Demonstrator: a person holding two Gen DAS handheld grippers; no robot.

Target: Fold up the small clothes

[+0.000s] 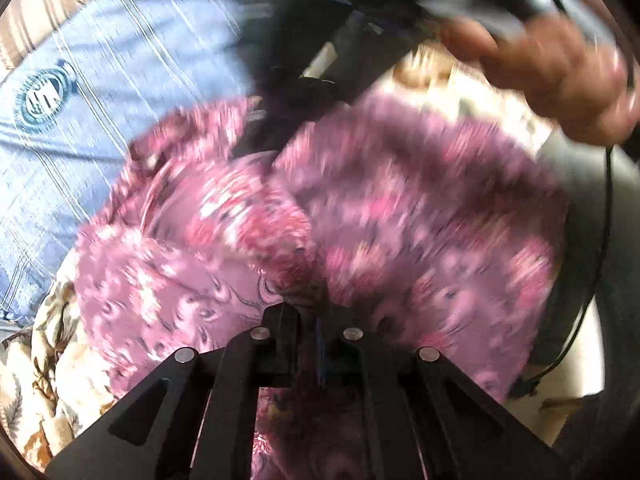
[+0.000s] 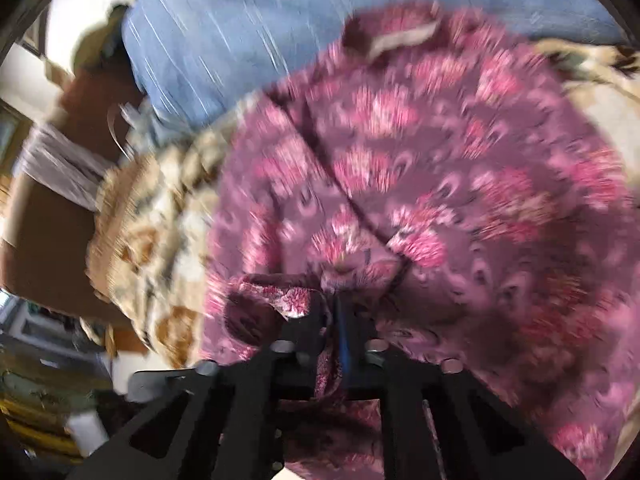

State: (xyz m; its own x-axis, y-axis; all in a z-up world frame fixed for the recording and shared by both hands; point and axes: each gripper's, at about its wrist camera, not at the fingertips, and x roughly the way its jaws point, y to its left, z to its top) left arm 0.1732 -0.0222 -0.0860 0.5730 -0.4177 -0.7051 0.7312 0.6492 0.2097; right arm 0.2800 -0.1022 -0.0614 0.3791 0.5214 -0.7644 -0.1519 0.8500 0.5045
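Bed covered by a cream floral bedspread, brown and grey leaf print. Blue striped cloth lies toward its far edge. Brown wooden furniture at left, bright daylight, heavy blur.

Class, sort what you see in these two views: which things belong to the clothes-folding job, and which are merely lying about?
Part of the job:
pink floral garment
left gripper, shut on the garment
right gripper, shut on the garment

Lying about:
blue striped cloth
floral bedcover
black cable
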